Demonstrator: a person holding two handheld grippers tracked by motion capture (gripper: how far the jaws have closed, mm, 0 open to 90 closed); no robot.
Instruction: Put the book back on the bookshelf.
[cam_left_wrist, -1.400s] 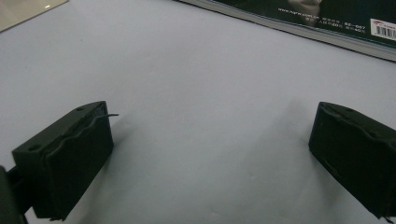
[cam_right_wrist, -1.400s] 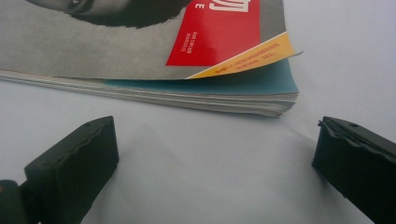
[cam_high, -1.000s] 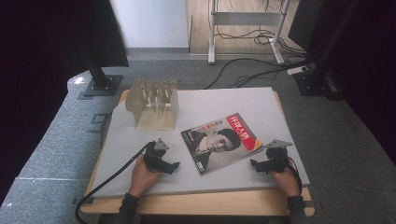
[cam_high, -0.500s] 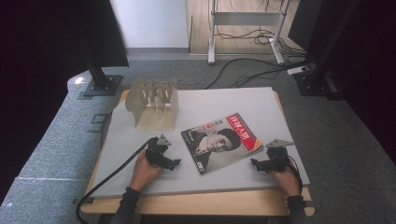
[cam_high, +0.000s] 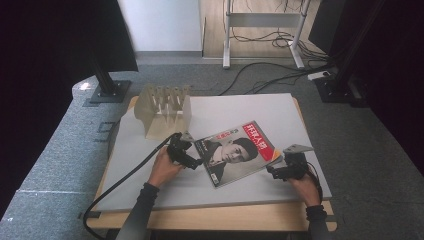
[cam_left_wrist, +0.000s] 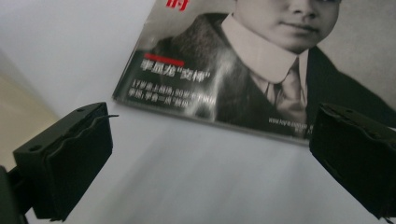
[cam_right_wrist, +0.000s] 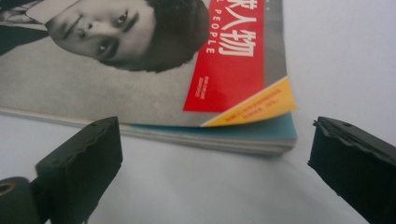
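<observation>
**Two grippers flank the magazine, jaws spread on both sides**

Here on the grey table the magazine lies flat, cover up, turned at an angle a little right of centre. The left hand comes in from the near edge, forearm angled up and to the right, and its left gripper sits low at the magazine's left edge, just beside the paper. In the left gripper view the jaws are wide apart with nothing between them, and the cover's lower edge lies just ahead.

Over on the other side, the right hand rests near the front right of the table, right gripper pointing left at the magazine's near right corner. Its jaws gape wide too, empty, with the stacked page edges and a yellow corner tab in front of them.

Writing: a red masthead block with large white Chinese characters and the word "PEOPLE" beside it. Smaller white Chinese lines under a red bar are too blurred to read.

A pale slotted rack stands at the far left of the table.
</observation>
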